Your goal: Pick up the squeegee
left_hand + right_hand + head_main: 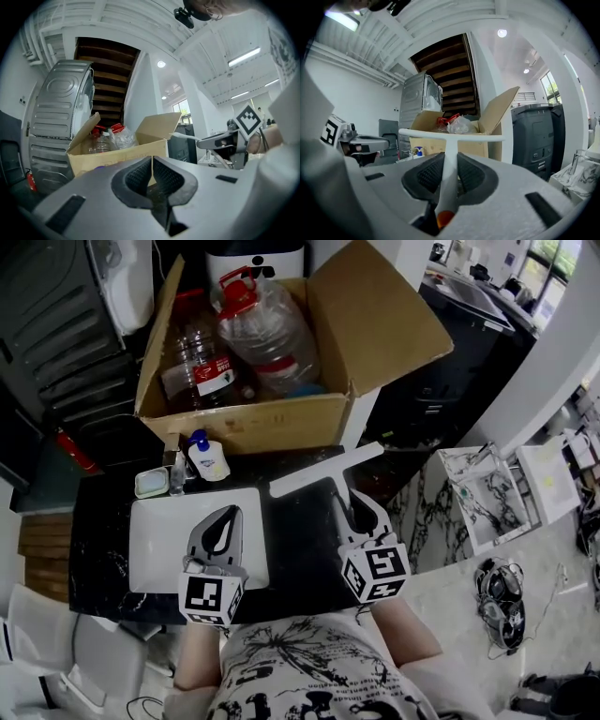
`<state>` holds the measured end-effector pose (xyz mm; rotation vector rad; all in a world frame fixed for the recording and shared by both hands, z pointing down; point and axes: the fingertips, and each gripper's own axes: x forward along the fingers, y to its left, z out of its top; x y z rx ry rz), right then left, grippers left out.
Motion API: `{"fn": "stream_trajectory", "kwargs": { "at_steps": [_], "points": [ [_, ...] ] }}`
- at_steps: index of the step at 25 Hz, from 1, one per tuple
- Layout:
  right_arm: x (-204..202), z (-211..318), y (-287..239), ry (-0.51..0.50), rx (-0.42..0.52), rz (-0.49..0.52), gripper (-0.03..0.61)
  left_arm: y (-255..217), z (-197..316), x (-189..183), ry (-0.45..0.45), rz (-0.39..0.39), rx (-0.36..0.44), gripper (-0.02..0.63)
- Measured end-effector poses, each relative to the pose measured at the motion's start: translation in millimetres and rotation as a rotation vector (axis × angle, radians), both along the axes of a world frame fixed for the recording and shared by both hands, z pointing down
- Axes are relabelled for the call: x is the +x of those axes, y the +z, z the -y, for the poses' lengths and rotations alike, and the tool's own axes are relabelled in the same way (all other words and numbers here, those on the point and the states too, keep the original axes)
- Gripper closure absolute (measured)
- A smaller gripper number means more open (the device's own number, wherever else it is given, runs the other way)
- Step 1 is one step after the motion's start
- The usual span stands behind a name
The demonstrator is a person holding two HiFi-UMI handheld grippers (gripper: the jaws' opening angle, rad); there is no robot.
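The squeegee [324,472] is white and T-shaped, with its long blade tilted above the black counter [298,545]. My right gripper [354,512] is shut on its handle and holds it up off the counter. In the right gripper view the handle [449,183] runs between the ribbed pads, and the blade [451,136] lies level across the far end. My left gripper [222,526] hangs over the white basin [155,545]. Its jaws [152,171] are shut with nothing between them. The left gripper view shows the right gripper [224,140] off to the right.
An open cardboard box [246,425] with large plastic bottles [267,329] stands behind the counter. A small pump bottle [208,457] and a soap dish [150,484] sit at the basin's far edge. A grey appliance [58,117] stands to the left, a marble floor [450,587] to the right.
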<state>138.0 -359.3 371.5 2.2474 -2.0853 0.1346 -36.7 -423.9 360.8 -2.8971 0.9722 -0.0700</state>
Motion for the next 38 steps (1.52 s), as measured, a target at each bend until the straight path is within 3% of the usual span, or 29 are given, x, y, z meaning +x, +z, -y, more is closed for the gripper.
{"fn": "stream_trajectory", "kwargs": {
  "at_steps": [24, 38],
  "points": [
    [-2, -8, 0, -0.011, 0.016, -0.018, 0.506, -7, -10, 5, 0.003, -0.007, 0.022, 0.601],
    [-7, -3, 4, 0.007, 0.012, -0.011, 0.506, -12, -9, 5, 0.002, 0.002, -0.007, 0.601]
  ]
}}
